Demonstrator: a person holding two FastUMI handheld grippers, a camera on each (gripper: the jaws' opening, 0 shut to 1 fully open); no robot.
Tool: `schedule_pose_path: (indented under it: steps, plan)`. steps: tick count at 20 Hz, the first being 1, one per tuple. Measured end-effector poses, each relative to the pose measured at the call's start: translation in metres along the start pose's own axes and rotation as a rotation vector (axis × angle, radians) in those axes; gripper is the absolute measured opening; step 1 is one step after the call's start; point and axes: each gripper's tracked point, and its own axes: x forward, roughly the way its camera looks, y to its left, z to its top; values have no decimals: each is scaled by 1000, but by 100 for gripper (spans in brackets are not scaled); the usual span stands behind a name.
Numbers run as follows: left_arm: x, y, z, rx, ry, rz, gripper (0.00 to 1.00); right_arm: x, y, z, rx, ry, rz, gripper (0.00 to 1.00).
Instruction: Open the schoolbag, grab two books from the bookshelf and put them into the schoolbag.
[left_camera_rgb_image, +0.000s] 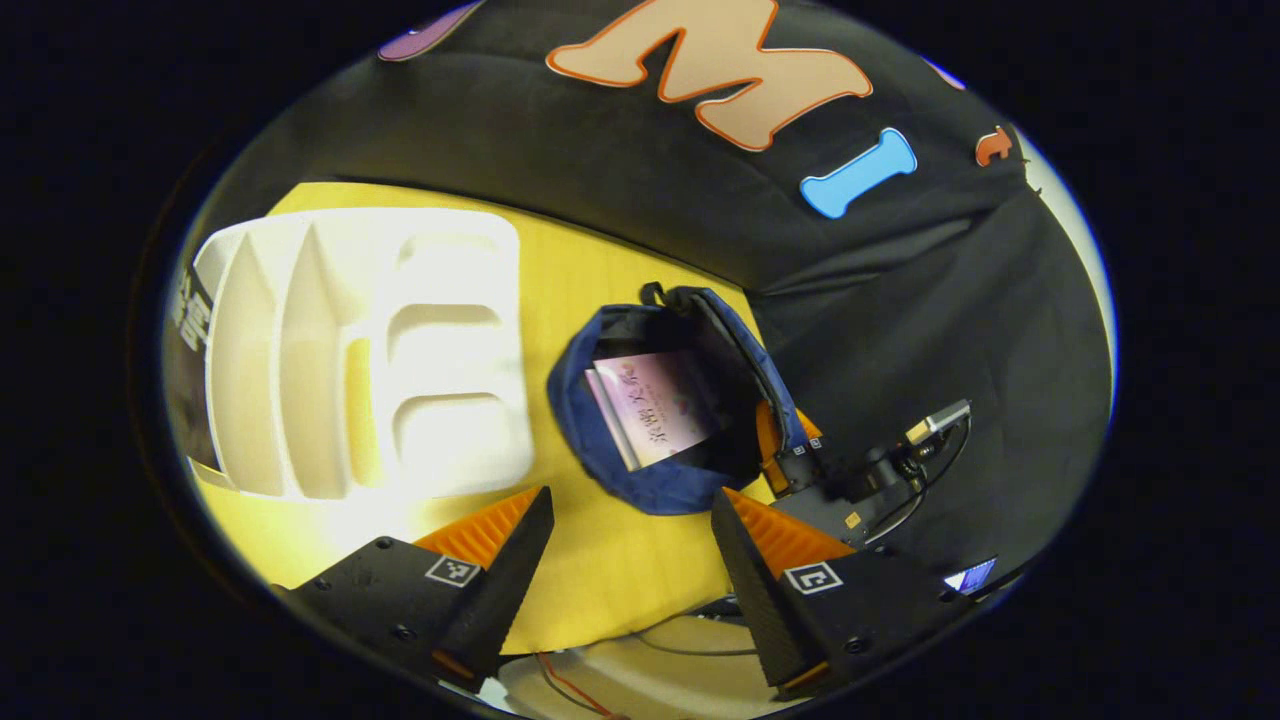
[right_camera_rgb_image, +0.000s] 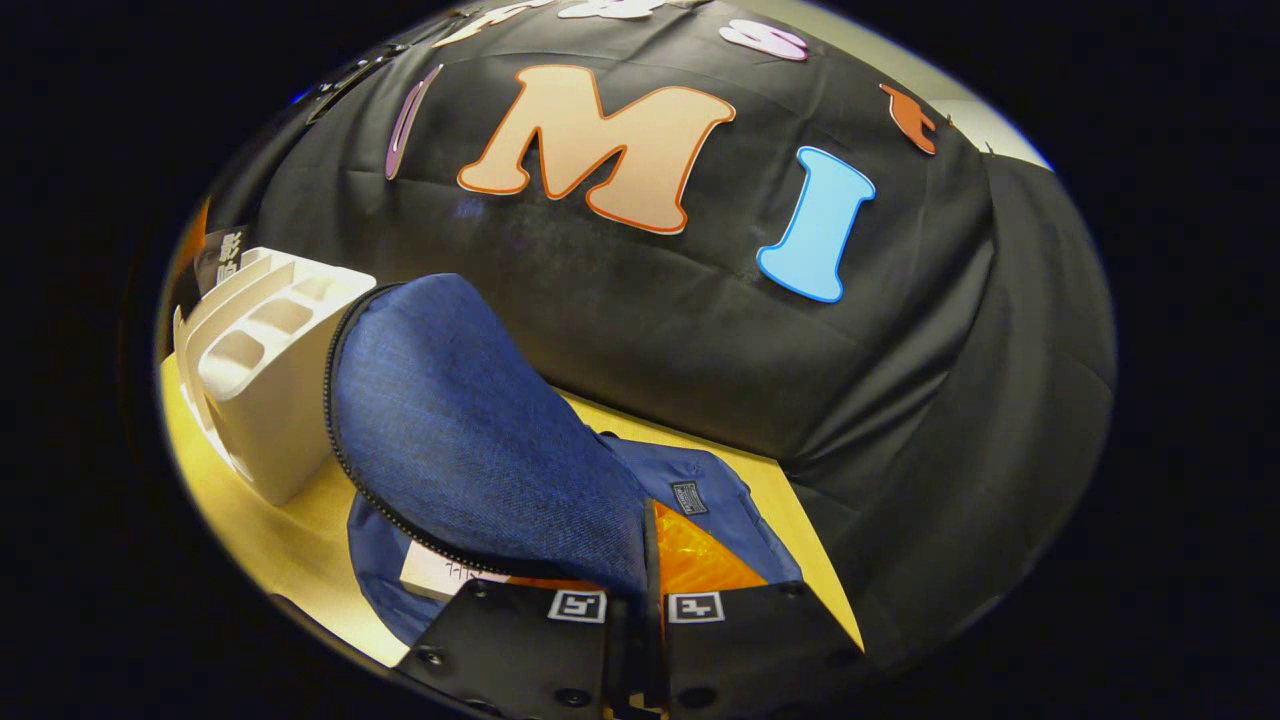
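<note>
Schoolbag (left_camera_rgb_image: 640, 470) lies open on the yellow table (left_camera_rgb_image: 600, 570) just beside the white bookshelf (left_camera_rgb_image: 370, 350), its flap (right_camera_rgb_image: 470, 440) pinched between the closed fingers of the right gripper (right_camera_rgb_image: 640, 585) and lifted, apparently to keep the mouth wide for loading. Inside the bag a pink book (left_camera_rgb_image: 660, 405) rests with what looks like a second one against it, though the blur leaves that uncertain. Nearer than the bag, the left gripper (left_camera_rgb_image: 632, 520) hangs spread wide and empty over bare tabletop, with open room between it and the bag's rim.
</note>
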Motion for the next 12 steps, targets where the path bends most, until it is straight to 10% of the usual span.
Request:
schedule_pose_path:
  steps: [12]
  plan:
    - [-138,156,43,-238,-22,374,95,2,12,-5,-30,16,-18,8]
